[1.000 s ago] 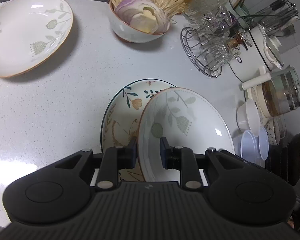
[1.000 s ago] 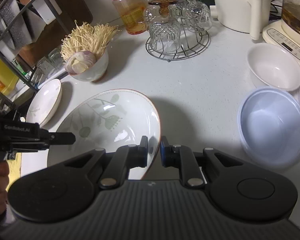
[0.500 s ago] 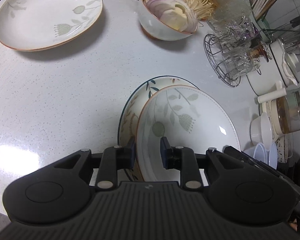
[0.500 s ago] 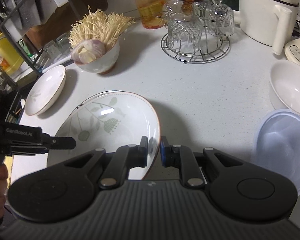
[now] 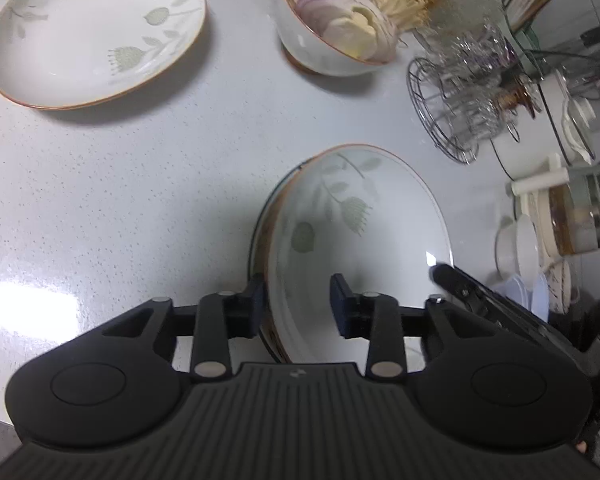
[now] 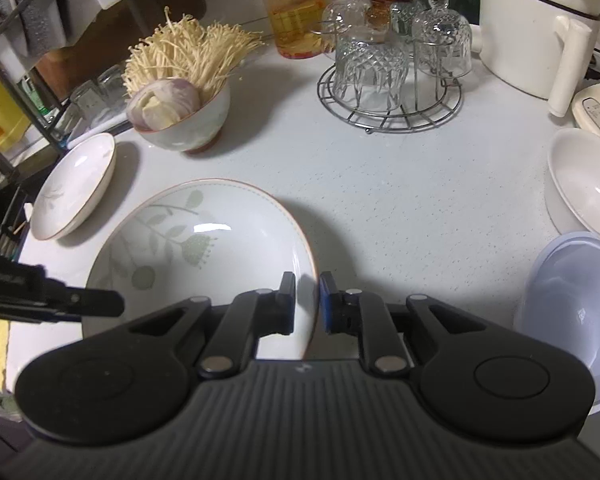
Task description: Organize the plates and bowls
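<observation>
landmark: round wire rack of upturned cut-glass cups [image 6: 390,76]
behind its left: red-lidded clear plastic jar [image 6: 294,8]
to its right: cream electric cooker [image 6: 540,24]
under it: white speckled countertop [image 6: 400,184]

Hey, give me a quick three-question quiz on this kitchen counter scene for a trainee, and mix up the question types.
1. True or false: only the counter lies under the leaf-pattern plate.
2. What is in the bowl left of the glass rack? A) mushrooms and a cut onion B) rice C) nothing
3. Fill in: the right gripper has its fingers shut on the leaf-pattern plate's ____.

Key:
1. False; a dark-rimmed plate is under it.
2. A
3. rim
</observation>
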Available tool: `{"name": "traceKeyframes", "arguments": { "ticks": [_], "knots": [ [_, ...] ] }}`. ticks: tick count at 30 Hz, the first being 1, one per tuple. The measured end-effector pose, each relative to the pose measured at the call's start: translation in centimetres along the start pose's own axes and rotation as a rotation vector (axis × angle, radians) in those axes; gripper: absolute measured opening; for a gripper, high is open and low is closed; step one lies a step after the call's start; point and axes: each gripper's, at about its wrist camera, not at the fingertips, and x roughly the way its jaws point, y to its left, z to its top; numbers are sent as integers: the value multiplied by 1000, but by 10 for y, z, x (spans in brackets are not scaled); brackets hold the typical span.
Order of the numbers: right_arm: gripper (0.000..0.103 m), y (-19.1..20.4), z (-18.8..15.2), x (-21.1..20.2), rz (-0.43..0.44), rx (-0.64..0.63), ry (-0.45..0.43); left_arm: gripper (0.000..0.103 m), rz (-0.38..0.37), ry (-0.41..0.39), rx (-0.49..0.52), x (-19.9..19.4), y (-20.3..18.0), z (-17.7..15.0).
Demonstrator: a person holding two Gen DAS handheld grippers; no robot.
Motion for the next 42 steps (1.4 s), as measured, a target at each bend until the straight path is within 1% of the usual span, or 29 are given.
{"name": "traceKeyframes", "arguments": {
  "ticks": [1, 4, 5, 7, 13, 19, 24, 27, 28, 32, 34, 36, 38, 40, 42],
  "knots": [
    [17, 0, 0, 0, -13, 7, -7, 44, -5, 18, 7, -1, 0, 0],
    [17, 0, 2, -4, -36, 40, -32, 46, -3, 39, 44, -4, -3, -1],
    [17, 0, 2, -7, -43, 56, -41, 49, 8, 43, 61, -6, -5, -1],
    [17, 0, 2, -15, -69, 83, -65, 58, 23, 27, 111, -14, -8, -3],
    [17, 8, -5, -43, -106, 124, -122, 59, -3, -13, 214, -39, -19, -3],
    [17, 28, -6, -87, -101, 163, -217, 59, -10, -118, 350, -86, -36, -9],
    [17, 52, -3, -126, -85, 134, -296, 59, -19, -202, 442, -130, -48, -15],
    [17, 63, -3, -151, -85, 128, -361, 59, -22, -249, 471, -153, -56, -19],
    [17, 64, -4, -158, -80, 133, -375, 59, -9, -262, 478, -160, -60, -20],
    [17, 66, -5, -185, -57, 126, -431, 60, -8, -324, 481, -184, -72, -30],
    [17, 64, -6, -197, -37, 120, -440, 60, 11, -372, 513, -193, -83, -41],
    [17, 63, -9, -211, -48, 87, -445, 60, 25, -420, 537, -201, -96, -53],
    [17, 62, -13, -225, -44, 51, -462, 60, 13, -435, 523, -208, -105, -64],
    [17, 57, -18, -236, -19, 34, -463, 60, -7, -449, 516, -212, -114, -77],
    [17, 51, -24, -244, -12, 25, -462, 60, -2, -459, 516, -213, -123, -90]
  ]
}}
